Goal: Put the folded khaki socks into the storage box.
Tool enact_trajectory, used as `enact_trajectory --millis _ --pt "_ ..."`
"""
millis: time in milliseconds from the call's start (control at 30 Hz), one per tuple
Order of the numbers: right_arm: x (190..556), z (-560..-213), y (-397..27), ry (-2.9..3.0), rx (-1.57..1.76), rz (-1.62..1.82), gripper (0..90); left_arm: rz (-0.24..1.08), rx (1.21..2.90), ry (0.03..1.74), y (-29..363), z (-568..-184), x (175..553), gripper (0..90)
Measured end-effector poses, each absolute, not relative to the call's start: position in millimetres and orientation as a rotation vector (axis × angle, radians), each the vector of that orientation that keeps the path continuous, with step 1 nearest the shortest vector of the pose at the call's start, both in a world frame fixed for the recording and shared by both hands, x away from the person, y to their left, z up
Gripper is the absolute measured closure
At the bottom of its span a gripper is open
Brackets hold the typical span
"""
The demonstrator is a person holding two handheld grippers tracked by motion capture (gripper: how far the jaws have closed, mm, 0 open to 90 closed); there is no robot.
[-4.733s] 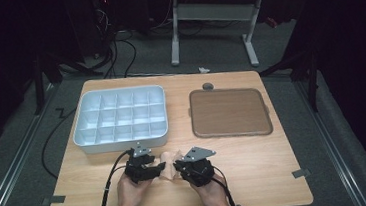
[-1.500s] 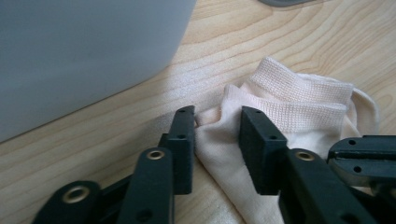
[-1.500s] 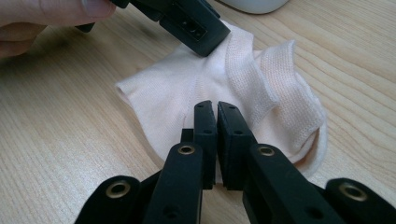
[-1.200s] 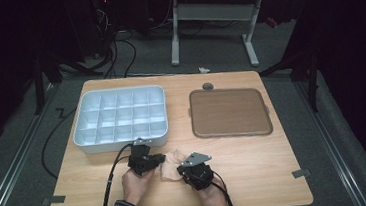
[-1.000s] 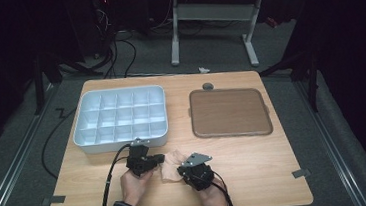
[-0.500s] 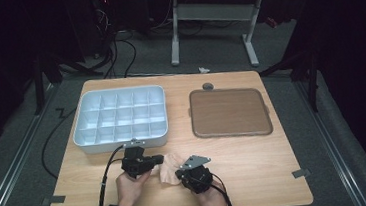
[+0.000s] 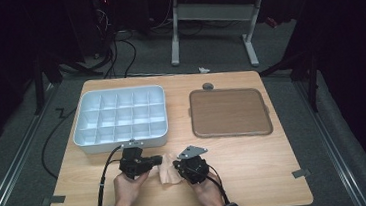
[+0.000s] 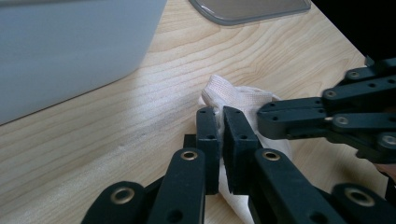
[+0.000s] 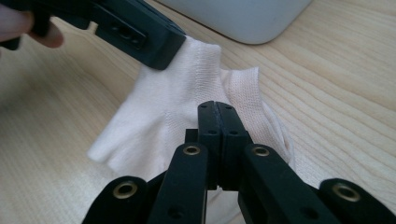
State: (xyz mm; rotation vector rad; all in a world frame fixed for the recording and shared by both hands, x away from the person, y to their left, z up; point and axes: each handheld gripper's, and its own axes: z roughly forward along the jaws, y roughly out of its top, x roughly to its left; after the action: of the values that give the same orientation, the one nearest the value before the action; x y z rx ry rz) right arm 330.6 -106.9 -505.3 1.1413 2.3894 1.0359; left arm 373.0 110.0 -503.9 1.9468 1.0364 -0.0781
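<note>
A small pale cloth (image 7: 168, 174) lies bunched on the wooden table (image 7: 256, 162) near the front edge, between my two grippers. My left gripper (image 7: 160, 160) points right, and its jaws pinch a fold of the cloth (image 8: 238, 95) in the left gripper view (image 8: 220, 112). My right gripper (image 7: 176, 165) meets it from the other side. Its jaws (image 9: 217, 108) have just been closing and now stand together on the cloth (image 9: 163, 102). The left gripper's tip (image 9: 159, 51) holds the cloth's upper corner there.
A white compartment tray (image 7: 121, 138) stands just behind the left gripper, its wall (image 8: 70, 51) close by. A brown flat tray (image 7: 230, 112) lies at the back right, with a small dark round object (image 7: 208, 86) behind it. Cables trail off the front left.
Both hands have drawn a little toward the front edge. The cloth now sits more bunched between the two gripper tips. In the last half second little has shifted.
</note>
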Motion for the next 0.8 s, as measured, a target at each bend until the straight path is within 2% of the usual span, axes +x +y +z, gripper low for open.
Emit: enact_trajectory --millis 800 --pt "338.4 -518.0 -96.1 2.419 1.138 0.963 89.8 -0.089 1.934 0.986 109.3 -499.0 366.0 86.0"
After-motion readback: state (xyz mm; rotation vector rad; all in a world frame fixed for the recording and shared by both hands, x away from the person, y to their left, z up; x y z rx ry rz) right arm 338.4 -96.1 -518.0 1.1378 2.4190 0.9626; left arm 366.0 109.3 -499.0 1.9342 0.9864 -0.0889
